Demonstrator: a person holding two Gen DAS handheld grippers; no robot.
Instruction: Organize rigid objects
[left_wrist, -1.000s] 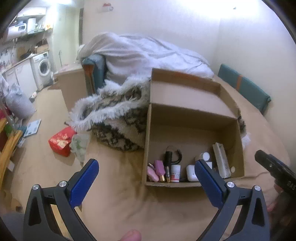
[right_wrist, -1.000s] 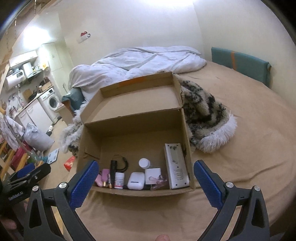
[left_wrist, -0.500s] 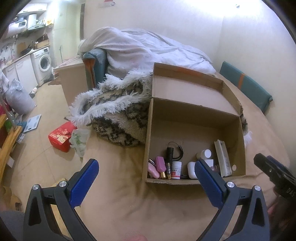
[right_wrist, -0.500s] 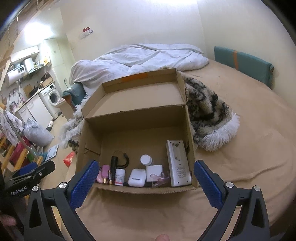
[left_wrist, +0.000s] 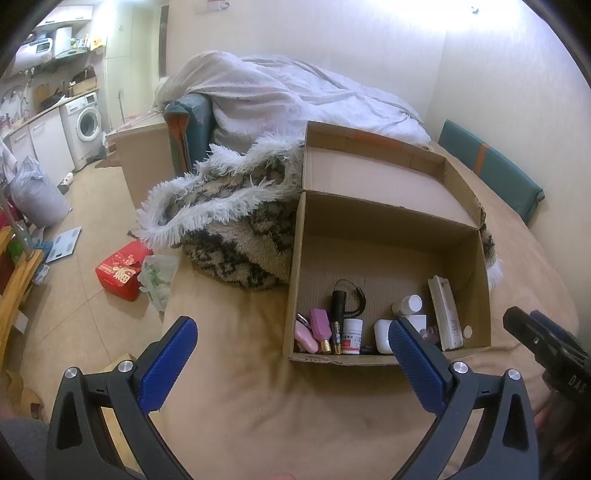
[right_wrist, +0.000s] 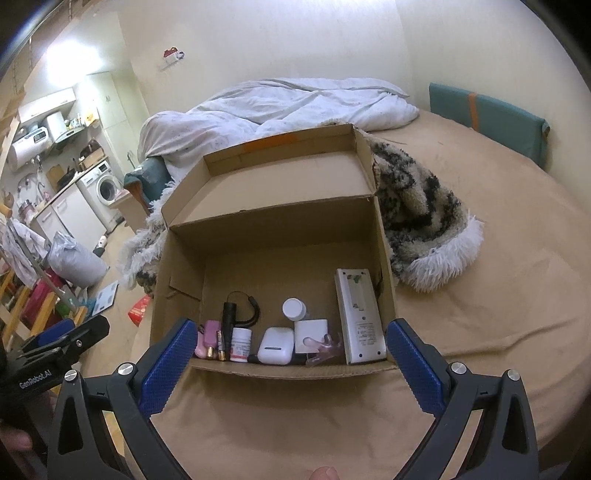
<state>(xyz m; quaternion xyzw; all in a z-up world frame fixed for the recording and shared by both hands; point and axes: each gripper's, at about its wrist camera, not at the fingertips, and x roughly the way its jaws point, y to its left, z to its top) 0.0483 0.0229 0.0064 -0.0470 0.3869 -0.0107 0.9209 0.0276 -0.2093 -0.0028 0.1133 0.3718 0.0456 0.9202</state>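
Note:
An open cardboard box (right_wrist: 273, 218) (left_wrist: 391, 218) lies on the tan bed cover. Along its near wall stand small items: a pink bottle (right_wrist: 211, 332) (left_wrist: 319, 325), a black flashlight (right_wrist: 229, 317) (left_wrist: 338, 302), a white pill bottle (right_wrist: 241, 344) (left_wrist: 351, 336), a white earbud case (right_wrist: 276, 345) (left_wrist: 382, 334), a white jar (right_wrist: 293, 308) (left_wrist: 408, 304), a clear pink clip (right_wrist: 327, 349) and a long white remote-like device (right_wrist: 360, 317) (left_wrist: 445, 314). My right gripper (right_wrist: 291, 363) is open just before the box front. My left gripper (left_wrist: 291, 363) is open, left of the box front. Both hold nothing.
A furry black-and-white blanket (left_wrist: 236, 218) (right_wrist: 421, 221) lies against the box's far side. A white duvet (right_wrist: 280, 107) is piled behind. A teal cushion (right_wrist: 487, 122) leans on the wall. On the floor left of the bed sit a red bag (left_wrist: 120, 269) and a washing machine (left_wrist: 86, 127).
Both grippers have risen slightly and now look more steeply down into the box. They stay open; the box and its items have not moved.

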